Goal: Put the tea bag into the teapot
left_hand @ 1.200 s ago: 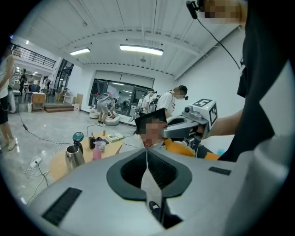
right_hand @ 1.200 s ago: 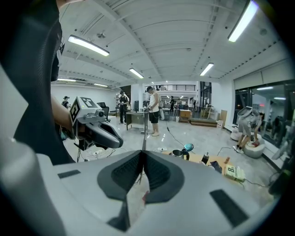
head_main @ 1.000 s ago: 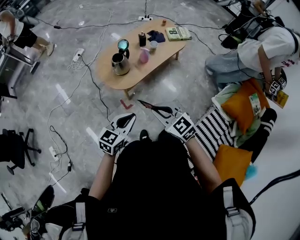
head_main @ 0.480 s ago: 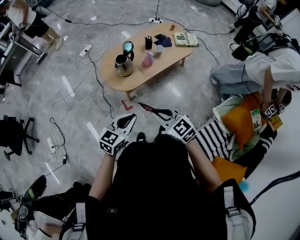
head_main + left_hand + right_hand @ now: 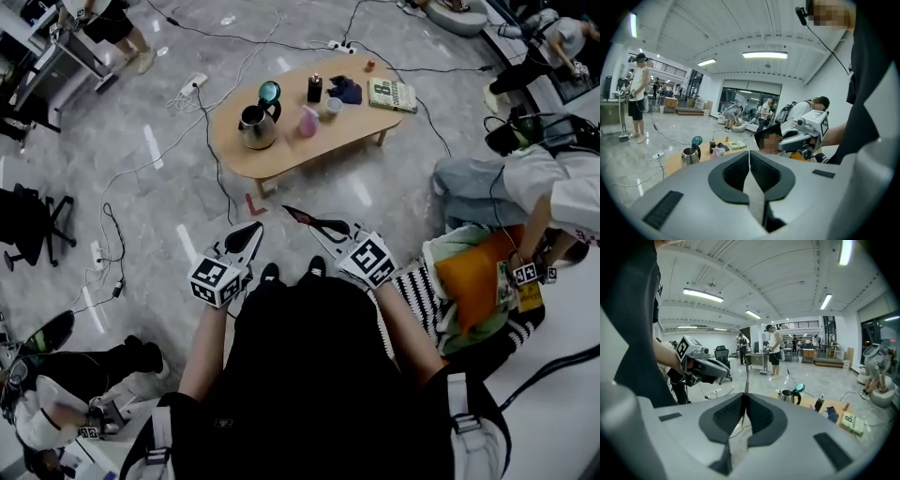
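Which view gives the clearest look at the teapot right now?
The head view: the teapot stands whole on the table, seen from above with its lid open. The left gripper view and the right gripper view show it only small, distant and side on.

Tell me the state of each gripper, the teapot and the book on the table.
left gripper: jaws shut, nothing between them.
right gripper: jaws shut, nothing between them.
teapot: upright on the table, lid flipped open.
book: closed, lying flat.
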`<state>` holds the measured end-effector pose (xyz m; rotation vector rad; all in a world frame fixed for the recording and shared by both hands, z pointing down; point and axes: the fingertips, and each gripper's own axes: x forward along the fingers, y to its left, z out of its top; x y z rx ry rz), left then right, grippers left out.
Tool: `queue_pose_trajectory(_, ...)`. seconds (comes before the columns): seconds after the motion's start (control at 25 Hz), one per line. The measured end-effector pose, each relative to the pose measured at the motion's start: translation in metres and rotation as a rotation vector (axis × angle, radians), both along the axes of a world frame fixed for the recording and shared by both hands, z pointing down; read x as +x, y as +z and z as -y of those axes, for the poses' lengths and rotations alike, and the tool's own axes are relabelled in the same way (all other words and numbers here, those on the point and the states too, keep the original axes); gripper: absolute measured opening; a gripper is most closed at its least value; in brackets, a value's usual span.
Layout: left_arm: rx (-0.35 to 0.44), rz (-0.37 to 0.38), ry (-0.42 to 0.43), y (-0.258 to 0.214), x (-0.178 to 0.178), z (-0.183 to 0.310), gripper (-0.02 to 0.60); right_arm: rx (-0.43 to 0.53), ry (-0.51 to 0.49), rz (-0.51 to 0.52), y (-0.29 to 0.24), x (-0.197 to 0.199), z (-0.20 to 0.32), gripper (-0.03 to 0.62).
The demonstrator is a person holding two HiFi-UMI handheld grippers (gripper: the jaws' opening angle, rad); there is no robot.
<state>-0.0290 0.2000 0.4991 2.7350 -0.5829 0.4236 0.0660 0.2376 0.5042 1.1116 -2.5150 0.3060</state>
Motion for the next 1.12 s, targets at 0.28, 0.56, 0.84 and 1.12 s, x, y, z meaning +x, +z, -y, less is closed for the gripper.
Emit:
queue_pose_trajectory(0.28, -0.001, 0.039, -0.156, 0.001, -0.016, -0.008, 0.015, -0.024, -0.096, 0.001, 0.014, 0.02, -0.007, 0.024)
queue_pose_trajectory(0.56, -0.012, 0.053, -0.223, 0.006, -0.014, -0.023, 0.015, -0.025, -0.139, 0.024, 0.022, 0.025, -0.01, 0.024)
queue_pose_trajectory(0.84, -0.013, 0.058, -0.205, 0.005, -0.002, -0.022, 0.015, -0.037, -0.148, 0.033, 0.024, 0.025, -0.012, 0.024)
queue_pose_trajectory(1.12, -0.02, 0.038, -0.16, 0.015, 0.012, -0.002, 0.015, -0.063, -0.107, 0.008, 0.037, 0.031, -0.011, 0.023)
